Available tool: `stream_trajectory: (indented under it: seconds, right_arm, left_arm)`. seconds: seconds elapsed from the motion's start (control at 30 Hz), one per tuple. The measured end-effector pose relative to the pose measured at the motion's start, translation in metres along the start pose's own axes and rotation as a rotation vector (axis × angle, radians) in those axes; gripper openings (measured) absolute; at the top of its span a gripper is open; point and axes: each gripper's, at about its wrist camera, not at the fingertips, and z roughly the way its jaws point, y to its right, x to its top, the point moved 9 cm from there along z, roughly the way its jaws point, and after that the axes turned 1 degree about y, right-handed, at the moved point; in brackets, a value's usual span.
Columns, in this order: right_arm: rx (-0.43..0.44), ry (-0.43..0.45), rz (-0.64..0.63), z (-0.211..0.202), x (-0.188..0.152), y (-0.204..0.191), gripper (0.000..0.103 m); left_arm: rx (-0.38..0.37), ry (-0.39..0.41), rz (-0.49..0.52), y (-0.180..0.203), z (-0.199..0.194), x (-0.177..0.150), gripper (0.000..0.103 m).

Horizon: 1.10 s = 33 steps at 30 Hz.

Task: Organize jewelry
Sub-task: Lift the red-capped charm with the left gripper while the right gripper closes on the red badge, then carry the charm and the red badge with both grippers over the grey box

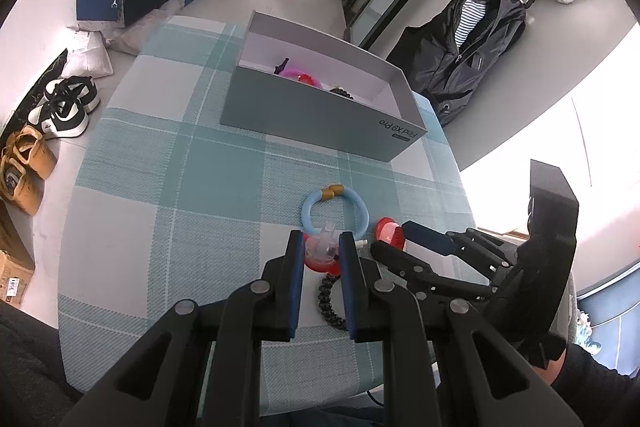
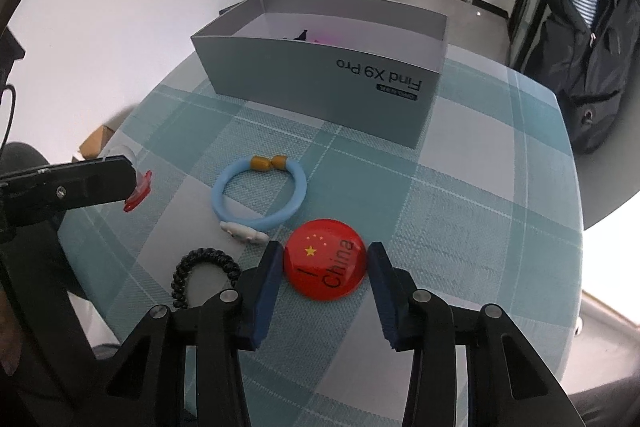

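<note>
Fingers (image 2: 276,267) of the right gripper (image 2: 325,269) flank the red badge (image 2: 325,259), perhaps touching; only the left view shows the left gripper (image 1: 320,251) pinching a clear-and-red trinket (image 1: 322,251).

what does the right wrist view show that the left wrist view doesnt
Only the right wrist view: the red badge's face, with yellow stars and "China", and the right hand-held gripper straddling it. Only the left wrist view: shoes on the floor, and the left hand-held gripper clamped on a clear and red piece. Both: the blue bracelet, black coil band, grey box and checked cloth.
</note>
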Motion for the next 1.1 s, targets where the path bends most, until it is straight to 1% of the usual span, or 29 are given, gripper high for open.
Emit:
stream_trajectory:
  seconds: [0.23,0.3,0.47,0.63,0.83,0.93,1.1]
  right_arm:
    - [0.034,0.007,0.070,-0.004,0.002,0.008,0.042]
    - [0.058,0.012,0.107,-0.008,0.004,0.011,0.042]
    - [0.123,0.051,0.211,-0.020,0.012,0.025,0.042]
    - [0.164,0.093,0.245,-0.039,0.022,0.026,0.042]
    - [0.209,0.158,0.262,-0.068,0.052,0.030,0.042]
    - [0.238,0.175,0.286,-0.078,0.068,0.035,0.042]
    - [0.249,0.211,0.256,-0.089,0.110,0.042,0.042]
  left_arm:
    - [0.002,0.003,0.010,0.002,-0.002,0.002,0.013]
    - [0.003,0.006,0.008,0.002,-0.003,0.004,0.013]
    - [0.026,0.015,0.017,0.001,-0.007,0.012,0.013]
    - [0.030,0.027,0.048,0.008,-0.013,0.026,0.013]
    - [0.038,0.031,0.115,0.020,-0.013,0.048,0.013]
    - [0.034,0.040,0.154,0.028,-0.014,0.065,0.013]
    - [0.023,0.062,0.210,0.044,-0.015,0.100,0.013]
